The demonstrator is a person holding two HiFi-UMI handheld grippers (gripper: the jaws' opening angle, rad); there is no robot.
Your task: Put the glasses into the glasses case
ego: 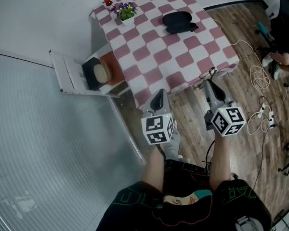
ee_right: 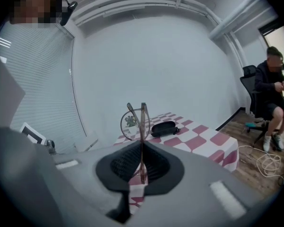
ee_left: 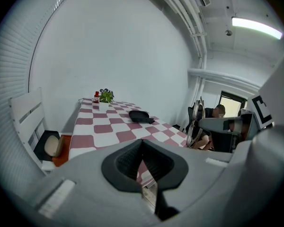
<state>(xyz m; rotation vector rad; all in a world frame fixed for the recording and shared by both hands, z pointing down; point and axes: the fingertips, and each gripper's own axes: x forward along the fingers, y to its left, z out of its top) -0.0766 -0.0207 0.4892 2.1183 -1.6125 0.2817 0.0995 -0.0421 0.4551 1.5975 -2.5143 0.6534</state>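
The black glasses case lies closed on the far side of the pink-and-white checkered table; it also shows in the left gripper view and the right gripper view. My right gripper is shut on the thin-framed glasses, which stick up folded above its jaws. In the head view that gripper hovers just off the table's near edge. My left gripper is beside it, also short of the table, with its jaws shut on nothing.
A small potted plant and a red figurine stand at the table's far left corner. A white chair with a cushion is at the table's left. Cables lie on the wood floor at right, where a person sits.
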